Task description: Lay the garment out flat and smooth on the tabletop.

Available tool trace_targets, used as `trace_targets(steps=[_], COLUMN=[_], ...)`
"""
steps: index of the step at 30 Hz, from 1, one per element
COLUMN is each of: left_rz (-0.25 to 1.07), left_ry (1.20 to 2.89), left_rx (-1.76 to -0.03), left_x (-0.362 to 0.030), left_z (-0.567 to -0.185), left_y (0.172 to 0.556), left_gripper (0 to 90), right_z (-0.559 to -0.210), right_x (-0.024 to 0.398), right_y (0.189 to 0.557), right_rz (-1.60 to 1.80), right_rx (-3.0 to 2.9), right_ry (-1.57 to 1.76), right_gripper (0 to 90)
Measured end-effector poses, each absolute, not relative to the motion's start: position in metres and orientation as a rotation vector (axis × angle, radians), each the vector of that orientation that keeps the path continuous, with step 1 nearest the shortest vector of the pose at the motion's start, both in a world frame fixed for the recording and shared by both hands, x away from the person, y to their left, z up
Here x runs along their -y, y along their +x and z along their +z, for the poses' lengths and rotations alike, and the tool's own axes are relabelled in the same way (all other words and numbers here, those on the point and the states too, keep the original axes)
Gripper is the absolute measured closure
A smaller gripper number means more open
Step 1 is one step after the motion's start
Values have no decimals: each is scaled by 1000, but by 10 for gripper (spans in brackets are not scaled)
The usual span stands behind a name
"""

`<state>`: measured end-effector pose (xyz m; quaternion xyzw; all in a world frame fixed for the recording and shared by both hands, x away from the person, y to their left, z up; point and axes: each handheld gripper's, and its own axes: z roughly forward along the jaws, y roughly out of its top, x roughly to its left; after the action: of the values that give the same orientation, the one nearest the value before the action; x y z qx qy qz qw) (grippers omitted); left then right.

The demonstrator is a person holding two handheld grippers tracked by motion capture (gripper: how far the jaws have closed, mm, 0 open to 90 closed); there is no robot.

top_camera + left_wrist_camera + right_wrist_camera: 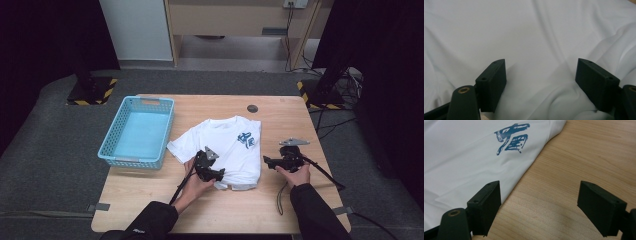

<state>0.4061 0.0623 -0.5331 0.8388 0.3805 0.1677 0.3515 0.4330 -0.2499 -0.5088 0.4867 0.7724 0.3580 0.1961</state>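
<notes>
High view: white T-shirt (220,150) lay mid-table (150,200), blue print (246,139) illegible; left gripper (214,176) over hem, right gripper (267,161) beside shirt
Left gripper view: jaws apart over cloth, gripping nothing
Right gripper view: jaws apart, empty, above wood beside shirt edge

A lab or studio set up for recording: black curtains (30,45) hang on both sides, stand bases with hazard tape (92,91) sit on grey carpet (55,150), cables (345,95) trail beside the wooden table (280,107).
</notes>
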Motion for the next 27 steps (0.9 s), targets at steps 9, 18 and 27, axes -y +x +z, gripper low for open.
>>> trace_targets(steps=[9, 18, 27], left_rz=[388, 419, 424], left_ry=[2221, 2165, 2167], left_rx=[-905, -898, -910], left_x=[-75, -80, -78], left_z=[-532, -538, -538], left_y=[384, 373, 373], left_gripper=[229, 175, 150], right_z=[-504, -494, -510], right_x=[252, 253, 240], right_y=[432, 458, 508], right_rz=[1037, 1164, 1104], right_rx=[-2142, -2069, -2103], right_ry=[1353, 1388, 1450], right_gripper=[183, 240, 271])
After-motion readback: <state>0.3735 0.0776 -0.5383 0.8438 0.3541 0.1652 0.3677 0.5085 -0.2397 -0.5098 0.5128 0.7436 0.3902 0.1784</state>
